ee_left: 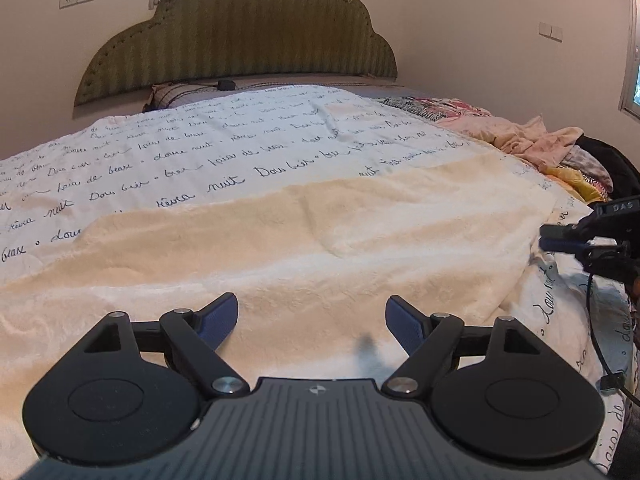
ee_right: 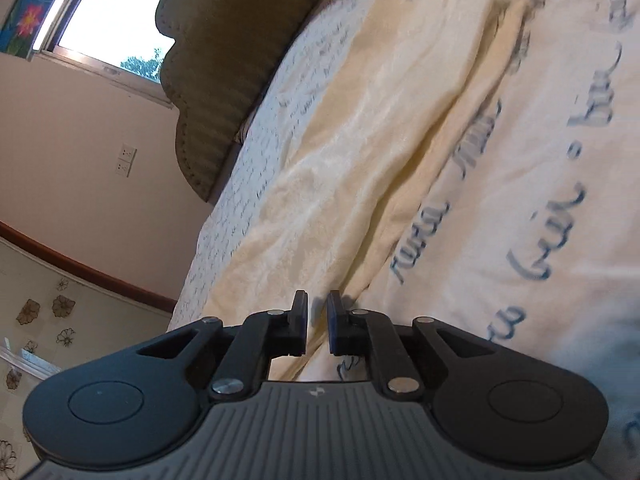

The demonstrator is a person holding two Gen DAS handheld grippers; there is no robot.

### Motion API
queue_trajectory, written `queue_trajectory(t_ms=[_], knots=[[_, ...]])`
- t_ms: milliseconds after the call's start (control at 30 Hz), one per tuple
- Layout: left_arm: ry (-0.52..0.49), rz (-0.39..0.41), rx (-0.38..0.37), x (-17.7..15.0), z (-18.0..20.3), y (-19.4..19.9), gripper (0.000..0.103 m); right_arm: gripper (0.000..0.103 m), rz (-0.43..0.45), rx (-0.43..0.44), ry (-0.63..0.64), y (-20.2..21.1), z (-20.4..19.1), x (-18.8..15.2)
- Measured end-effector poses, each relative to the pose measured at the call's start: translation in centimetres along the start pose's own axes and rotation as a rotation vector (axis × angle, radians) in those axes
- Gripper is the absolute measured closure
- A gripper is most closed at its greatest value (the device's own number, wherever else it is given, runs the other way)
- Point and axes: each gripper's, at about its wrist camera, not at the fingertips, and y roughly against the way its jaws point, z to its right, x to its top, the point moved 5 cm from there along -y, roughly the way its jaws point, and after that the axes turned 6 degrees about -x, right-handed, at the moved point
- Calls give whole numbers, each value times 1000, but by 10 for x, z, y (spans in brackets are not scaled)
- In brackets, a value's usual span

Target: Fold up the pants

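Note:
Cream fleecy pants [ee_left: 320, 240] lie spread flat across the bed, and in the right wrist view they [ee_right: 340, 140] run away from the camera in a long strip. My left gripper [ee_left: 312, 304] hovers low over their near edge, jaws wide apart with only flat fabric beneath. At the pants' right end my right gripper [ee_left: 546, 237] comes in from the side. In its own view the right gripper [ee_right: 317, 300] has its pads nearly together, pinching the edge of the cream fabric in the narrow slit between them.
A white sheet with dark script [ee_left: 200, 148] covers the bed. A green padded headboard [ee_left: 240, 40] and a pillow [ee_left: 176, 94] stand at the far end. A heap of other clothes [ee_left: 552, 148] lies at the right. A black cable [ee_left: 600, 340] hangs by the bed's right edge.

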Motion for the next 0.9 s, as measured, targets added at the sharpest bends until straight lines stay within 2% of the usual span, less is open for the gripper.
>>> queue_trajectory(t_ms=[67, 100, 133, 200, 233, 267, 300, 333, 367, 467, 533, 567, 633, 700, 900], knots=[[3, 5, 11, 2, -3, -1, 20, 90, 120, -45, 47, 13, -2, 24], [8, -5, 11, 1, -4, -4, 20, 90, 151, -37, 56, 13, -4, 35], [12, -16, 9, 0, -3, -7, 20, 90, 165, -17, 73, 7, -7, 47], [3, -37, -1, -6, 0, -12, 20, 88, 119, -5, 99, -15, -13, 62], [-13, -46, -3, -10, 2, -15, 20, 77, 78, -17, 133, -30, -12, 66], [-37, -52, 3, -14, 4, -17, 20, 61, 55, -81, 155, -43, -8, 68], [-61, -52, 10, -18, 6, -17, 19, 56, 39, -177, 163, -53, 1, 69], [-90, -43, 17, -21, 8, -17, 18, 57, 42, -217, 174, -56, 10, 68], [-108, -32, 20, -23, 9, -17, 18, 58, 76, -205, 170, -52, 17, 70], [-97, -19, 5, -27, 7, -17, 16, 56, 293, -269, 78, -6, 34, 76], [-75, -13, -12, -29, 5, -19, 13, 54, 373, -279, 34, 22, 44, 77], [-71, -8, -17, -30, 4, -19, 13, 54, 365, -264, 15, 28, 50, 77], [-72, -4, -15, -31, 5, -20, 11, 54, 291, -226, -41, 26, 65, 76], [-75, -2, -14, -31, 5, -21, 10, 54, 251, -224, -94, 18, 75, 72], [-62, 5, -21, -32, 4, -21, 7, 56, 305, -207, -140, -9, 80, 83]])
